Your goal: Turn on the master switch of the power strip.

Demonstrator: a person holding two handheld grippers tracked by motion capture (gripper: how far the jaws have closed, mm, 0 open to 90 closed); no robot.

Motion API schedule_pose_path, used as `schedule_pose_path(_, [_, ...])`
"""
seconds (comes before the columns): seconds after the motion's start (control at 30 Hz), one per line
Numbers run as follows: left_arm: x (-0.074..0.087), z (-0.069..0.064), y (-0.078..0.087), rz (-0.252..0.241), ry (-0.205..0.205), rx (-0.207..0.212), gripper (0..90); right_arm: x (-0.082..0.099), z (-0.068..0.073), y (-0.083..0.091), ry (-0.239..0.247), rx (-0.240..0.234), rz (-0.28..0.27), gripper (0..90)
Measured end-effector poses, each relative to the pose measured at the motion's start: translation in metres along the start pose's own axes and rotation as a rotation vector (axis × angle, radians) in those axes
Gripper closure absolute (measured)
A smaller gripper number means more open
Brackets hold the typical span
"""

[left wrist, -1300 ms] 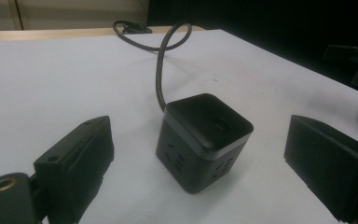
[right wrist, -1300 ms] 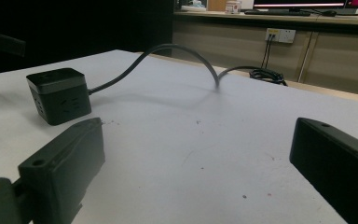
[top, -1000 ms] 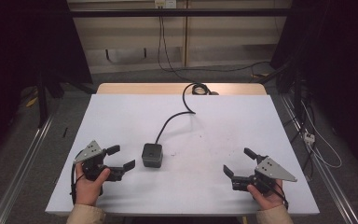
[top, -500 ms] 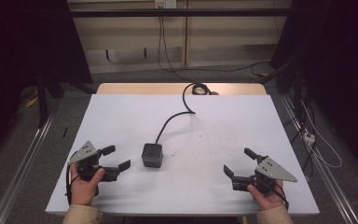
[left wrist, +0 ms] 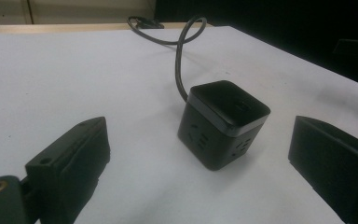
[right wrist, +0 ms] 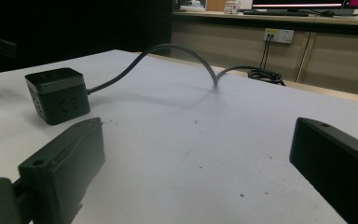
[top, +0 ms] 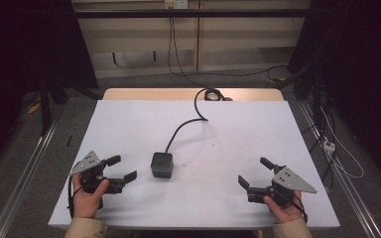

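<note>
A black cube power socket [top: 161,164] [left wrist: 223,123] [right wrist: 58,93] sits on the white table [top: 238,124], left of centre near the front. Its dark cable [top: 188,121] [right wrist: 177,51] arches back to a coil [top: 211,94] at the far edge. My left gripper [top: 123,167] [left wrist: 200,140] is open just left of the cube, jaws pointing at it and well apart from it. My right gripper [top: 253,171] [right wrist: 198,140] is open at the front right, holding nothing, with the cube farther off to its left.
The table's wooden far edge [top: 178,94] shows behind the white top. Metal rails [top: 25,173] run along the floor on both sides. Loose cables and a power strip [top: 329,145] lie on the floor to the right. Wall sockets [right wrist: 278,35] are behind the table.
My left gripper has shifted slightly to the left, away from the cube. The right gripper and the cube have stayed put.
</note>
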State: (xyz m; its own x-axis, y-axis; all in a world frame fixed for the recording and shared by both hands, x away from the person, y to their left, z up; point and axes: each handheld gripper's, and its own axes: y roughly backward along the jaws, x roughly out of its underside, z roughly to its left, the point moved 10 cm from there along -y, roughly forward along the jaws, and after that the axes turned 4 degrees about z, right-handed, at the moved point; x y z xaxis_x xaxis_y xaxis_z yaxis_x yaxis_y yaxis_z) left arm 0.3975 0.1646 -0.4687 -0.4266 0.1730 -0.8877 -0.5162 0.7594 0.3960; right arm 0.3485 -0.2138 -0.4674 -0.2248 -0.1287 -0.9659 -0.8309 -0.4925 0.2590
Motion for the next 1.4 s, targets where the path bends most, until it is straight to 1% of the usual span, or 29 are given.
schedule_pose_path(0.3, [0.002,0.006,0.004,-0.006,0.012,-0.017,5.0,0.0,0.0,0.0,-0.003,0.001,0.0,2.9])
schedule_pose_path(0.63, [0.004,0.009,0.007,-0.004,0.017,-0.021,5.0,0.0,-0.001,0.001,-0.003,0.004,-0.002,2.9])
schedule_pose_path(0.77, [0.004,0.01,0.008,-0.007,0.022,-0.021,5.0,0.0,-0.002,0.001,-0.005,0.007,-0.001,2.8])
schedule_pose_path(0.93, [0.006,0.011,0.009,-0.001,0.019,-0.02,5.1,0.0,-0.003,0.001,-0.006,0.009,-0.003,2.9])
schedule_pose_path(1.13, [0.007,0.013,0.01,-0.004,0.029,-0.026,5.1,0.001,-0.003,0.001,-0.008,0.01,0.0,2.8])
schedule_pose_path(1.4, [0.008,0.013,0.009,0.007,0.025,-0.032,5.3,0.001,-0.003,0.001,-0.009,0.01,0.001,2.9])
